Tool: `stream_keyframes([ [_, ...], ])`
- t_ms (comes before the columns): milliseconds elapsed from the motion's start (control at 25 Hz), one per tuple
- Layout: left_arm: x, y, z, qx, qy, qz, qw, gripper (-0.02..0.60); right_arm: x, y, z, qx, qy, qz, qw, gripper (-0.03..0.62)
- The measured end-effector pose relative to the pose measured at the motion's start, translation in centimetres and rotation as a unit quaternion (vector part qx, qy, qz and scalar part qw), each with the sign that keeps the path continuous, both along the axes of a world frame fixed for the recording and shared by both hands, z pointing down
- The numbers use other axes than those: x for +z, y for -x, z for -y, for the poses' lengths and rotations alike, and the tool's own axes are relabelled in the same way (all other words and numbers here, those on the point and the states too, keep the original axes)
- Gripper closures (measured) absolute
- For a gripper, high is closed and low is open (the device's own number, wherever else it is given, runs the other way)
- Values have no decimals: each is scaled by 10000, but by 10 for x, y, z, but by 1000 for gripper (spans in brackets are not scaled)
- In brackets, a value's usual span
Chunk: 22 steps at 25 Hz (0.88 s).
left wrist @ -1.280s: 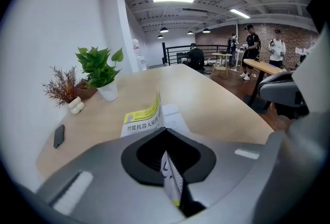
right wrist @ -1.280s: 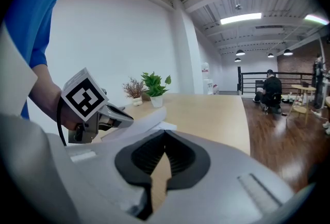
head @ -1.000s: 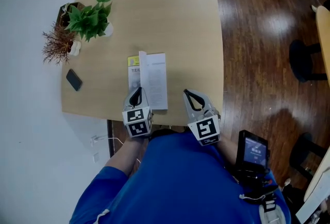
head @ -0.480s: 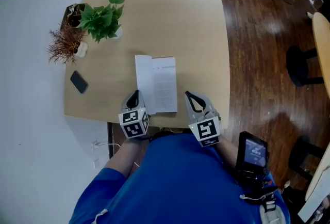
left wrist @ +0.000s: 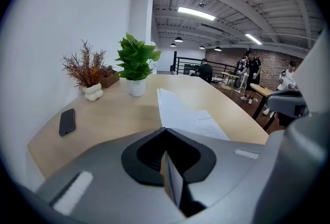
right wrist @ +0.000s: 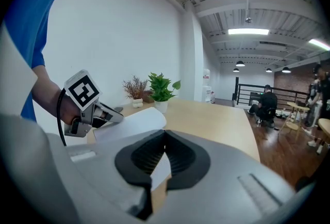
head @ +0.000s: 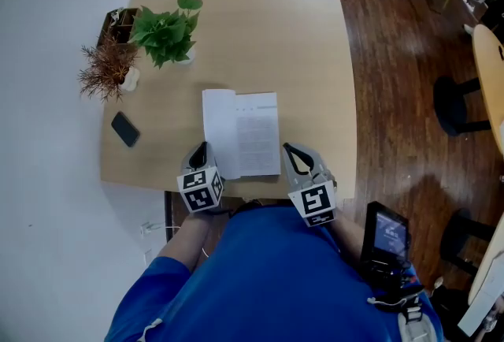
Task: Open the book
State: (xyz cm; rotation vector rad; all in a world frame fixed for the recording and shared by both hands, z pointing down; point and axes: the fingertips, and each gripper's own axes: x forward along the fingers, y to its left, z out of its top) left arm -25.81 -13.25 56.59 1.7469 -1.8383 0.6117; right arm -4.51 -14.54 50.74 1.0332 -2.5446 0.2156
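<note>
The book (head: pixel 241 133) lies open and flat on the light wooden table (head: pixel 299 41), white pages up, near the front edge. My left gripper (head: pixel 200 150) is shut and holds nothing; its tip sits just off the book's left edge, at the table's front edge. My right gripper (head: pixel 290 150) is also shut and empty, just right of the book's near right corner. In the left gripper view the open pages (left wrist: pixel 191 117) stretch ahead of the closed jaws (left wrist: pixel 165 130). The right gripper view shows a curved white page (right wrist: pixel 131 122) and the left gripper (right wrist: pixel 111 117) beside it.
A green plant in a white pot (head: pixel 167 31), a dried plant (head: pixel 106 68) and a wooden box (head: pixel 118 24) stand at the table's far left. A dark phone (head: pixel 125 128) lies left of the book. Dark wooden floor and chairs (head: pixel 461 100) are to the right.
The book's left side, half-raised a second ago with a yellow cover showing, now lies flat and open. My left gripper has drawn back and left off the book; the right shifted slightly.
</note>
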Motion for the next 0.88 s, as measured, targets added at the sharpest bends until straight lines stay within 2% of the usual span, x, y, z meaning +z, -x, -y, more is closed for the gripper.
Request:
stream_keyframes([
  [440,9,52,-6,-125,10,-22,9999,574,0,33,-5,121,-71,-147,9998,592],
  [880,33,99,-13,-128,205,-9,9997,574,2,66,-7,193,-128,-386,9990,592],
])
